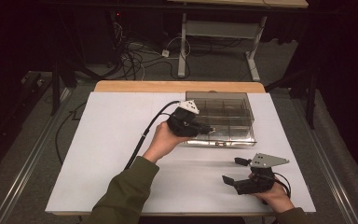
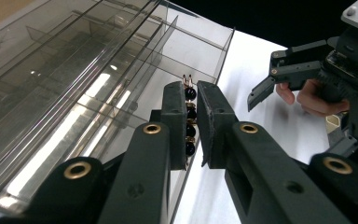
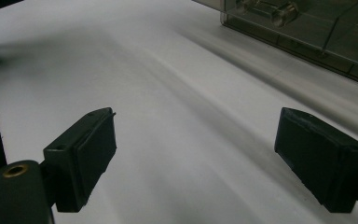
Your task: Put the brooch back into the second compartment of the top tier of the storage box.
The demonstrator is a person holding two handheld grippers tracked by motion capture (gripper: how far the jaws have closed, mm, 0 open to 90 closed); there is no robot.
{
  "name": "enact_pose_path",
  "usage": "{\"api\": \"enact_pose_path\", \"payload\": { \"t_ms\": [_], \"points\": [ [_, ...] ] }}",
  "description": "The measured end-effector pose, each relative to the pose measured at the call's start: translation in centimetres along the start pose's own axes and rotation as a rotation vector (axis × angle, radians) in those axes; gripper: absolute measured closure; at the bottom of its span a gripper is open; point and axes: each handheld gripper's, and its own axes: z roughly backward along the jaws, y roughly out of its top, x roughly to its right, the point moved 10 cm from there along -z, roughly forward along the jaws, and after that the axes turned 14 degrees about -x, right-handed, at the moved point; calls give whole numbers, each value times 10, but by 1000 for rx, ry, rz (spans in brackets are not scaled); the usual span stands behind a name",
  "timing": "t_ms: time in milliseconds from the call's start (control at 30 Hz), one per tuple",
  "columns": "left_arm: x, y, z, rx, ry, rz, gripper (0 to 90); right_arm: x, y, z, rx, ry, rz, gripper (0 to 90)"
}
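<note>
A clear plastic compartment box (image 1: 233,100) stands on the white table at the back centre. My left gripper (image 1: 208,129) hovers over the box's front row, shut on a short strip of small black round parts with thin metal leads (image 2: 189,122). In the left gripper view the strip sits upright between the jaws, above an open compartment (image 2: 186,56). My right gripper (image 1: 235,170) rests low near the table's front right, open, with nothing between its fingers (image 3: 81,156). The box's front edge (image 3: 307,32) lies ahead of it.
The white tabletop (image 1: 116,140) stretches left and in front of the box. A black cable (image 1: 144,133) trails from the left gripper toward the front edge. The person's right hand (image 2: 314,100) appears in the left gripper view. Desk legs and cables lie on the floor beyond.
</note>
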Motion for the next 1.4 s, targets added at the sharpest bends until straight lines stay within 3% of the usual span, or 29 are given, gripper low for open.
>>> {"api": "enact_pose_path", "payload": {
  "t_ms": [500, 867, 1100, 1400],
  "points": [
    [6, 14, -24, -11, -24, -8, 797, 0, -1, 0, -1, 1, -3, 136],
    [7, 13, -38, -49, -33, 1, 797, 0, -1, 1, -1, 0, -3, 137],
    [6, 11, -44, -75, -26, 11, 796, 1, -1, 1, 0, 0, -4, 137],
    [3, 12, -44, -72, -21, 19, 754, 0, -1, 1, 1, 0, -4, 137]
  ]
}}
